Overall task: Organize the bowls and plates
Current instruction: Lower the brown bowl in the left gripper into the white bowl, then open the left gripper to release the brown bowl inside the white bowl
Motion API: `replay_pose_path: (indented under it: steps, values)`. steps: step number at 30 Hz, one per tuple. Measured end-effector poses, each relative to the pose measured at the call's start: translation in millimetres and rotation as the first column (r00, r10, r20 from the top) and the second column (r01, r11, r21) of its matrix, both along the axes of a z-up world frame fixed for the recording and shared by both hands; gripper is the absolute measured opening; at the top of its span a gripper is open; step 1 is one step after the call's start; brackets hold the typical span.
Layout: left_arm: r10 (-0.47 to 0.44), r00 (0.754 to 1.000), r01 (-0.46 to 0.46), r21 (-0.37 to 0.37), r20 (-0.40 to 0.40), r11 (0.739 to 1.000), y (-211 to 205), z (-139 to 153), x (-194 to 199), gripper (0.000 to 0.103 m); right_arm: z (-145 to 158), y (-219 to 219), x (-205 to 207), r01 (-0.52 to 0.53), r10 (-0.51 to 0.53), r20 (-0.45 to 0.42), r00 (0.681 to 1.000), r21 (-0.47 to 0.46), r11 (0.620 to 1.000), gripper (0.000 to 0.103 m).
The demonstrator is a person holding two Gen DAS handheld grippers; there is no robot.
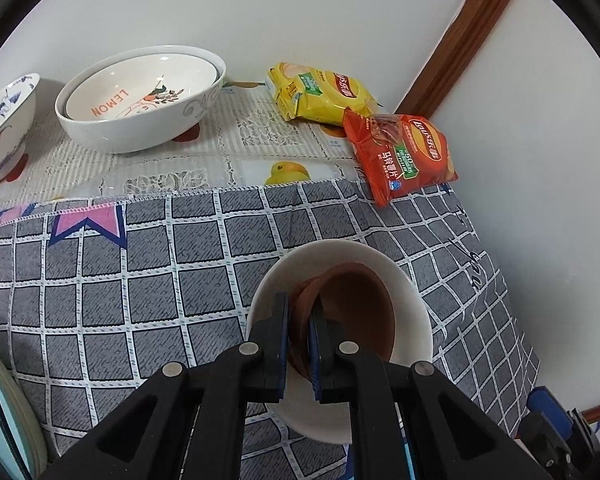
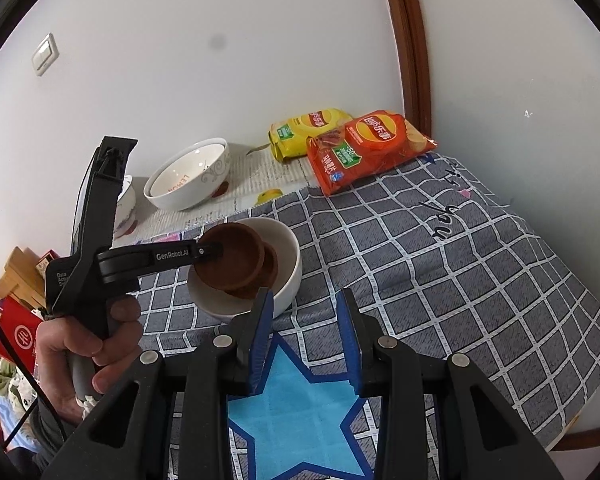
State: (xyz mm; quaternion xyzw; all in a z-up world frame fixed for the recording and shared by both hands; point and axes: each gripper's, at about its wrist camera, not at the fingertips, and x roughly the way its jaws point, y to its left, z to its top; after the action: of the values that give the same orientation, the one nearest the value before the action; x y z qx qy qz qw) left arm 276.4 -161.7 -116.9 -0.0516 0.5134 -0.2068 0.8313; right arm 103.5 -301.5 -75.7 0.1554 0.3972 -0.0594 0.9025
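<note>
The left gripper [image 1: 300,336] is clamped on the rim of a brown bowl [image 2: 230,260], tilted inside the white bowl [image 2: 288,276] on the checked tabletop [image 2: 440,272]. A second brown bowl [image 2: 271,266] sits beneath. The right gripper [image 2: 306,340] hangs parted and empty, just beside the white bowl's near rim.

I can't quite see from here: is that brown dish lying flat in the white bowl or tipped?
Tipped. The brown dish leans at an angle inside the white bowl, its rim pinched by the left claw.

Small dish [image 1: 352,308] in bowl [image 1: 412,300] on cloth [image 1: 140,280]; nested bowls [image 1: 140,98], snack bags [image 1: 400,152] behind.
</note>
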Motion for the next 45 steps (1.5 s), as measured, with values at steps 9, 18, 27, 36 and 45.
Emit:
replay_pose_path:
  steps: [9, 18, 27, 36, 45]
  values:
    - [-0.001, 1.000, 0.001, -0.021, -0.022, 1.000, -1, -6, 3, 0.010, -3, 2, 4, -0.006, 0.006, -0.009, 1.000, 0.005, 1.000, 0.033]
    - [-0.004, 1.000, 0.003, -0.028, -0.025, 1.000, -2, -9, 3, 0.010, -8, 4, 4, -0.015, 0.016, -0.014, 1.000, 0.016, 1.000, 0.033]
    - [-0.030, 0.999, 0.029, -0.039, -0.020, 0.999, -3, -10, 3, 0.012, -20, 6, 8, -0.012, 0.013, -0.040, 0.999, 0.026, 1.000, 0.033]
    - [-0.057, 0.998, 0.057, -0.013, -0.015, 0.998, -6, -9, 1, 0.012, -26, 13, 13, -0.022, 0.021, -0.070, 0.997, -0.004, 1.000, 0.033]
    - [-0.083, 0.996, 0.083, 0.030, 0.032, 0.996, -6, 5, -6, 0.019, -27, 12, 17, -0.003, 0.001, -0.091, 0.996, -0.021, 1.000, 0.033]
